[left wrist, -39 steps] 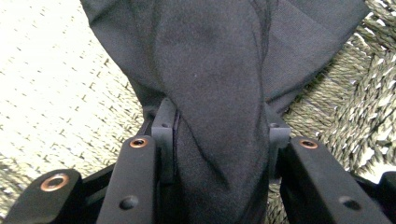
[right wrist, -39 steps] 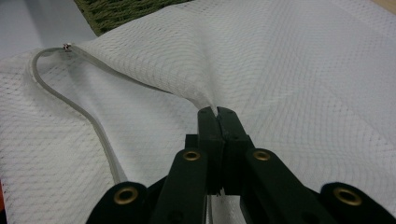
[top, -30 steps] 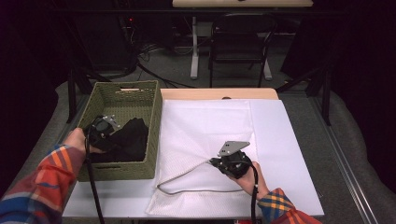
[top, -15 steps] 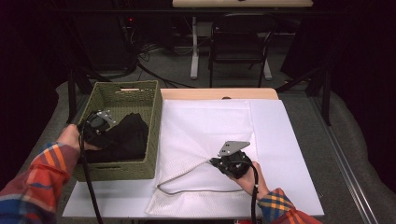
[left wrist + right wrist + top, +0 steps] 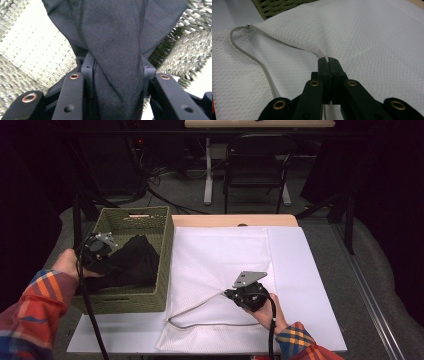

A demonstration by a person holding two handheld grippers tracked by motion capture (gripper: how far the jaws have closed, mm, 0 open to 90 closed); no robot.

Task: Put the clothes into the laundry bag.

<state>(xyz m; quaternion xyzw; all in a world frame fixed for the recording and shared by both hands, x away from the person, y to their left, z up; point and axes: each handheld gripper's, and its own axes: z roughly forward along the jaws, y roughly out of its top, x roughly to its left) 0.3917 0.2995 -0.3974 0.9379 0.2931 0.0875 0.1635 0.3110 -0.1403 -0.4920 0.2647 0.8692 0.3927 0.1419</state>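
A black garment (image 5: 132,262) lies in the green woven basket (image 5: 131,216) at the table's left. My left gripper (image 5: 107,262) holds it above the basket, and in the left gripper view its jaws are shut on a bunched fold of the black garment (image 5: 113,50). A white mesh laundry bag (image 5: 220,255) lies flat on the table with its grey-edged zip opening (image 5: 200,312) gaping toward the basket. My right gripper (image 5: 231,292) is shut on the bag's upper layer, and the pinched mesh laundry bag (image 5: 324,53) rises into a tent at my right gripper (image 5: 328,60).
The basket (image 5: 279,6) stands just left of the bag. The white table (image 5: 315,285) has bare surface to the right of the bag. A strip of wooden board (image 5: 235,220) shows at the far edge, with chairs and cables on the floor beyond.
My left gripper has risen, lifting the black garment higher in the basket and shifting toward its left wall. The right gripper has kept still on the bag.
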